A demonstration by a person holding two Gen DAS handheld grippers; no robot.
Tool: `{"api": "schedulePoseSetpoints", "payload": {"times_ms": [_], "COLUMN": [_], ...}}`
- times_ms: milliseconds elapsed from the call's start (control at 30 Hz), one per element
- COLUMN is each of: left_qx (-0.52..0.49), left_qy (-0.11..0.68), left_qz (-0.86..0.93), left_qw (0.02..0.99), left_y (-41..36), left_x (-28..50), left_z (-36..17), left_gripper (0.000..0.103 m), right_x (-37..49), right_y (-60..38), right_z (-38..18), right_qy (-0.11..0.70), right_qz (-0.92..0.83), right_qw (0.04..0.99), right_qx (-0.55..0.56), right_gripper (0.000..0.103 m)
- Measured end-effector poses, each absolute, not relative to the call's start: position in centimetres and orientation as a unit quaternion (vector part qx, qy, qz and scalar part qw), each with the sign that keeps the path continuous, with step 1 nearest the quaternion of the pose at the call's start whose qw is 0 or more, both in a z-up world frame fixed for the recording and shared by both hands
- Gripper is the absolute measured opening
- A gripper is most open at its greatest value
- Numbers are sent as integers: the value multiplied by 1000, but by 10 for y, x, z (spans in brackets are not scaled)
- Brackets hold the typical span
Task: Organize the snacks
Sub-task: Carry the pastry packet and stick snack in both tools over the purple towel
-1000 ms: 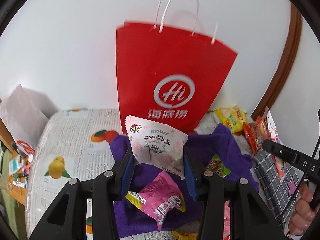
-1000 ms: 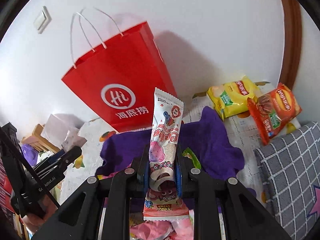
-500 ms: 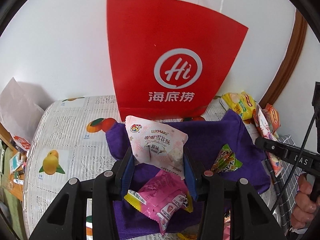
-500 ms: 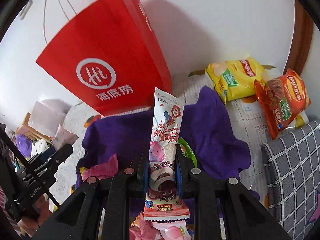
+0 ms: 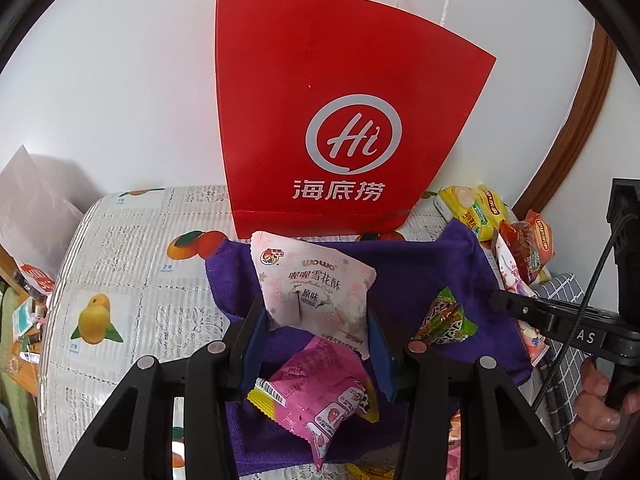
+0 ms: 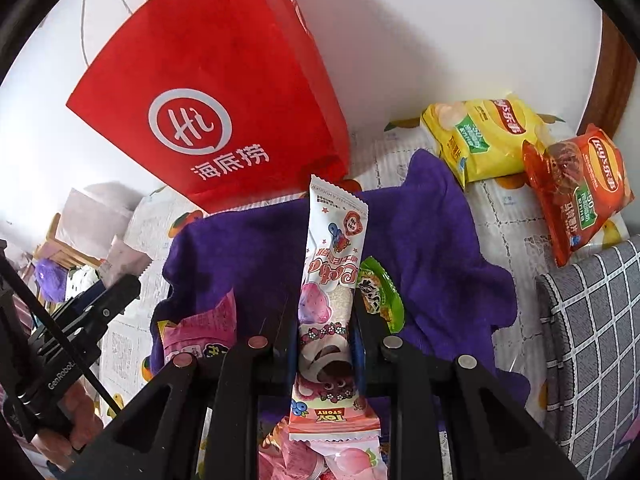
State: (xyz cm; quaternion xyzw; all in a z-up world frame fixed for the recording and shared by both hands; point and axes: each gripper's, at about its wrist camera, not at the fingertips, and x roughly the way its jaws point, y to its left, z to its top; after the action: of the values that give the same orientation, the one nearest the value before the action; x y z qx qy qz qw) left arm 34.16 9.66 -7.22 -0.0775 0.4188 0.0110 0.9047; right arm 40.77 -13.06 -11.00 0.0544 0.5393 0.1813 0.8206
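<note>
My left gripper is shut on a pale pink nougat packet and holds it above the purple cloth, in front of the red paper bag. My right gripper is shut on a long white and pink wafer stick packet, upright over the same cloth, near the red bag. A pink snack packet and a green candy packet lie on the cloth. The bag's opening is out of view.
A yellow chip bag and an orange chip bag lie at the back right near the wall. A grey checked cushion is at the right. The fruit-print tablecloth extends left. More pink packets lie below my right gripper.
Both grippers have moved closer to the red bag, which now looms larger and higher in both views. Each still holds its packet.
</note>
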Motion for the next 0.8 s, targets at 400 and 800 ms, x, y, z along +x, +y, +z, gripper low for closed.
{"api": "schedulePoseSetpoints", "payload": {"times_ms": [400,800], "left_qx": [-75,-74], "left_qy": [425,428], "left_qz": [9,9], "left_qw": [902,901], "left_y": [93,93], "left_x": [344,345], "left_z": [-76,-78], "left_gripper": [44,44], "right_x": [411,411], "right_y": [-131,-118], "right_z": [-117,-127], "right_qy": [555,568], "right_qz": [179,186], "right_qw": [810,801], "right_qx": [59,22], "right_gripper": [24,24]}}
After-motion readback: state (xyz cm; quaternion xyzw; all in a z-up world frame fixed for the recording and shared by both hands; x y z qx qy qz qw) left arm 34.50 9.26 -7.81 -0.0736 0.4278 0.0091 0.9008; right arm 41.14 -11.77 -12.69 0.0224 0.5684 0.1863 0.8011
